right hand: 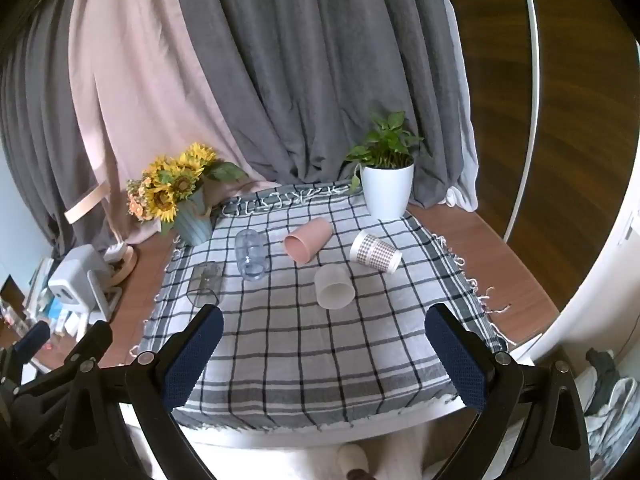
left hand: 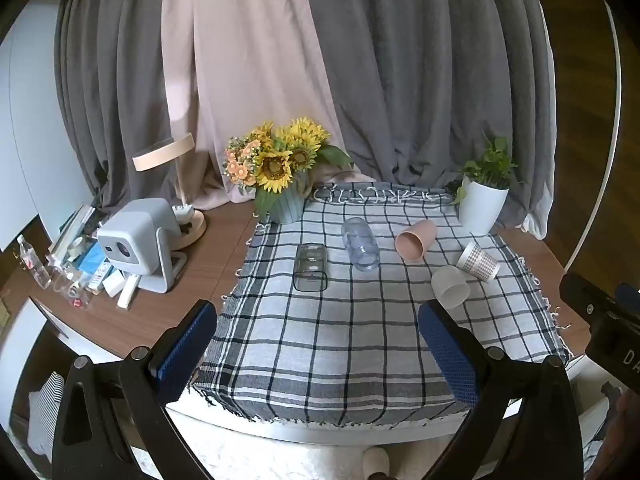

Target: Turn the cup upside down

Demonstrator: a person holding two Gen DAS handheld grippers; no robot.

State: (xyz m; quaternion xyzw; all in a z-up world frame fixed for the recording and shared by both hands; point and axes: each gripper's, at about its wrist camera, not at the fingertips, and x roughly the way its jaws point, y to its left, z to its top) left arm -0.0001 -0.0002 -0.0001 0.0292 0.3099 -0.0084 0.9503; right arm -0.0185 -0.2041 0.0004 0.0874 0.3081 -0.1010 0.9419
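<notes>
Several cups lie on their sides on the checked cloth [left hand: 320, 340] [right hand: 304, 340]: a square clear cup [left hand: 310, 267] [right hand: 205, 283], a bluish clear cup [left hand: 360, 249] [right hand: 249, 254], a pink cup [left hand: 416, 239] [right hand: 309, 238], a frosted white cup [left hand: 451, 286] [right hand: 334, 286] and a patterned paper cup [left hand: 478, 261] [right hand: 375, 255]. My left gripper [left hand: 318, 348] is open and empty, held over the cloth's near edge. My right gripper [right hand: 324, 354] is open and empty, also near the front edge. The right gripper's body shows at the right edge of the left wrist view [left hand: 600, 312].
A sunflower vase [left hand: 286, 200] [right hand: 194, 220] stands at the cloth's back left, a white plant pot [left hand: 482, 204] [right hand: 386, 192] at the back right. A projector [left hand: 138, 240] [right hand: 74, 280], a lamp [left hand: 164, 152] and clutter sit on the wooden table to the left. Curtains hang behind.
</notes>
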